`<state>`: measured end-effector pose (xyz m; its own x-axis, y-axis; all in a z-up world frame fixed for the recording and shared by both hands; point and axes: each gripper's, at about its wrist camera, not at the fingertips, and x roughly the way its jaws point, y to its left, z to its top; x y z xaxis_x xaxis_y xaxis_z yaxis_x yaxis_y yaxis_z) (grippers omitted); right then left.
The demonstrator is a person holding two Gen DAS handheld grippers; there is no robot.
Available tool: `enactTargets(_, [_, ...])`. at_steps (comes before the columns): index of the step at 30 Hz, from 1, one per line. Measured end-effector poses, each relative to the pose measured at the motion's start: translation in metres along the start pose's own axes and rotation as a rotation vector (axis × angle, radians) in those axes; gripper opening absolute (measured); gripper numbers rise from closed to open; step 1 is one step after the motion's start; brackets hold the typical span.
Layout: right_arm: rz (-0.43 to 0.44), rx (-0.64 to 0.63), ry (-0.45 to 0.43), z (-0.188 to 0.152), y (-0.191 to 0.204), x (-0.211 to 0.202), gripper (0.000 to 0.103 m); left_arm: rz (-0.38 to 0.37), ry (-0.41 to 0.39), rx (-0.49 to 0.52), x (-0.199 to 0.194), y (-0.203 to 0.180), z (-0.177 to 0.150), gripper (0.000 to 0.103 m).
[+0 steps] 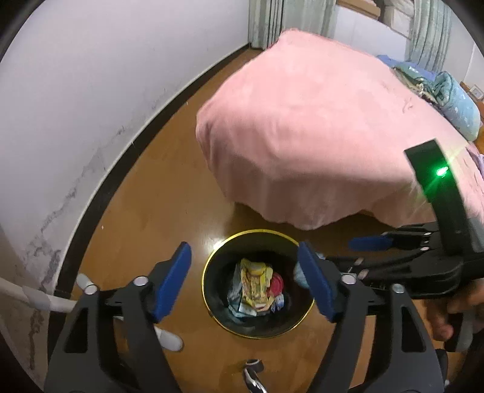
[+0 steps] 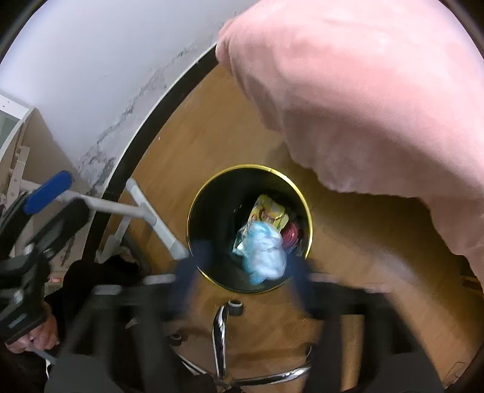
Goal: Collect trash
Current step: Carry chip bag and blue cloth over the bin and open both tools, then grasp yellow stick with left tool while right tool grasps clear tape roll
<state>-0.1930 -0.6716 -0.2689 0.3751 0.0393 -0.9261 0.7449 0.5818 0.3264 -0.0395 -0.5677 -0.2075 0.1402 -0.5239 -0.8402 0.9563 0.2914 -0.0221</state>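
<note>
Bin (image 2: 193,217) sits at twelve o'clock beneath both claws; right claw (image 2: 248,272), spread wide and blurred, has the blue wad (image 2: 263,254) falling free. Left claw (image 1: 245,284) gapes empty. Keep release centred over rim.

Home bedroom: pink-covered bed (image 1: 317,127), curtains (image 1: 272,21).

A bed under a pink cover (image 1: 317,127) stands on the wood floor (image 1: 163,193); a stained white wall (image 1: 75,99) with dark baseboard (image 1: 127,151) runs beside it, green curtains (image 1: 281,21) behind.
</note>
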Motion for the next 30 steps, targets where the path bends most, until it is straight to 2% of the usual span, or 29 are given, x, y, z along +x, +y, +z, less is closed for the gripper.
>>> enactTargets(6, [-0.022, -0.048, -0.069, 0.002, 0.017, -0.045, 0.075, -0.016, -0.129, 0.004, -0.080, -0.004, 0.015, 0.084])
enactTargets(8, [-0.036, -0.092, -0.134, 0.007, 0.035, -0.076, 0.075, -0.045, -0.178, -0.008, -0.123, 0.001, 0.017, 0.089])
enactTargets(10, [-0.034, -0.157, -0.204, 0.012, 0.064, -0.106, 0.075, -0.035, -0.232, -0.022, -0.171, 0.016, 0.013, 0.092])
enactTargets(12, [-0.006, -0.245, -0.272, 0.015, 0.111, -0.135, 0.077, -0.001, -0.268, -0.034, -0.205, 0.036, 0.004, 0.094])
enactTargets(16, [0.122, -0.489, -0.339, 0.009, 0.237, -0.161, 0.080, 0.201, -0.288, -0.103, -0.275, 0.118, -0.046, 0.094])
enactTargets(19, [0.271, -0.714, -0.291, -0.012, 0.354, -0.149, 0.081, 0.373, -0.232, -0.213, -0.313, 0.197, -0.101, 0.094])
enactTargets(23, [0.363, -0.958, -0.212, -0.045, 0.484, -0.115, 0.081, 0.591, -0.115, -0.420, -0.358, 0.301, -0.188, 0.094])
enactTargets(26, [0.394, -1.083, -0.154, -0.065, 0.572, -0.083, 0.081, 0.682, -0.036, -0.546, -0.384, 0.359, -0.246, 0.094])
enactTargets(30, [0.355, -1.227, -0.144, -0.092, 0.663, -0.043, 0.081, 0.706, 0.016, -0.617, -0.400, 0.408, -0.298, 0.094])
